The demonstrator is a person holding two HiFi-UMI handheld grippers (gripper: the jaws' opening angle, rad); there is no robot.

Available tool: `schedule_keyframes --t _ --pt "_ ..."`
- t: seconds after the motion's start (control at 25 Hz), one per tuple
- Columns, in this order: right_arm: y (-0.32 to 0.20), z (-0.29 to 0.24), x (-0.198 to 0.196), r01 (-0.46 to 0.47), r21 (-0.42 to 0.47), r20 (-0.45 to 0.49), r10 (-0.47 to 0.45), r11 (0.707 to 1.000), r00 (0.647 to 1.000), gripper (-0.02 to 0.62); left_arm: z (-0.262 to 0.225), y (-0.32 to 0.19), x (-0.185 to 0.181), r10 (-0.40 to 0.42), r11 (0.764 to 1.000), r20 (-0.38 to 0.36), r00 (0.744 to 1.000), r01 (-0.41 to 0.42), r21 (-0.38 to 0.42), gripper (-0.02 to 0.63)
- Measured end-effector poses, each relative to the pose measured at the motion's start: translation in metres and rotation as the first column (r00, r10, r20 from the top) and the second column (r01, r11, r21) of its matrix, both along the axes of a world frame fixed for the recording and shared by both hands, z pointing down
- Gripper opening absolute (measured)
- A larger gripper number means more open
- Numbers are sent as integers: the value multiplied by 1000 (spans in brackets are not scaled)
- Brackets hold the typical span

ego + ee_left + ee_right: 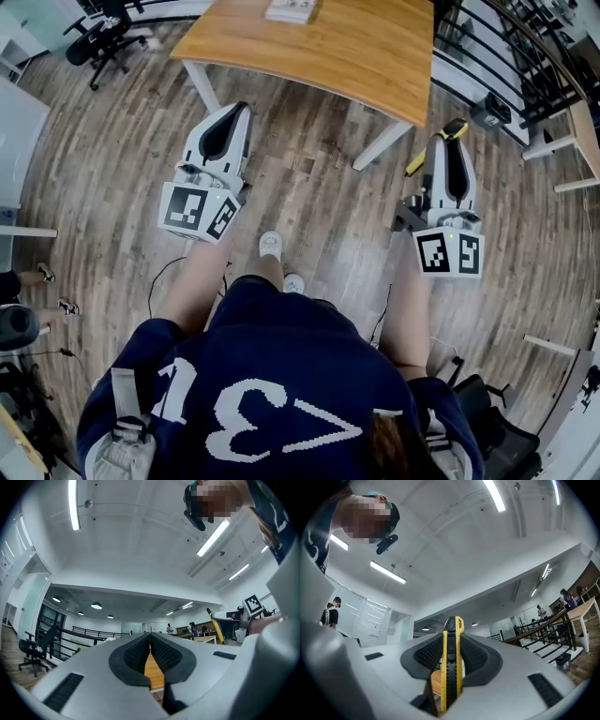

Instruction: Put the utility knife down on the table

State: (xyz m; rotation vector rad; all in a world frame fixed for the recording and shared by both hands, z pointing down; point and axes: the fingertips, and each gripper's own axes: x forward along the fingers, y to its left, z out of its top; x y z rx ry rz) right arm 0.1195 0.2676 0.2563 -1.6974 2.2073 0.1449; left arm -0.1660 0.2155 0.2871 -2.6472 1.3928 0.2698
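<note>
A yellow and black utility knife [451, 667] stands lengthwise between the jaws of my right gripper [452, 660], which is shut on it; its tip pokes out past the jaws. In the head view the same knife [441, 142] sticks out of the right gripper [450, 141], held over the wood floor just right of the wooden table [366, 47]. My left gripper [225, 127] hovers near the table's front left leg. Its jaws are shut with nothing between them, and the left gripper [150, 641] points slightly upward toward the ceiling.
White papers [291, 9] lie at the table's far edge. A black office chair [103, 37] stands at the far left, a black railing [506, 56] runs along the right. The person's white shoes [279, 258] are on the floor below. Cables trail on the floor.
</note>
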Motion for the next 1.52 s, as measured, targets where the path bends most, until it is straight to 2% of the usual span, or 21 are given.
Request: schedule_keyframes --t 0.24,0.72,1.08,1.32,1.52 --pt "-49 -2 9 -3 19 -12 4 1000 1000 123 3 -54 15 16 1000 -20 1000 -16 10 18" --pt "-218 -34 11 -47 53 -6 47 998 999 123 -15 -238 27 96 995 -4 995 -96 25 18" --pt "-291 -28 24 -40 40 17 40 998 999 123 -1 -318 45 117 993 8 993 -117 -2 18" --pt "-354 -26 35 10 43 4 -10 999 1000 123 5 -371 60 88 996 -8 996 -88 -11 18" --pt "-425 -35 59 65 65 0 -65 996 998 123 -3 -428 87 45 999 0 999 -45 6 18"
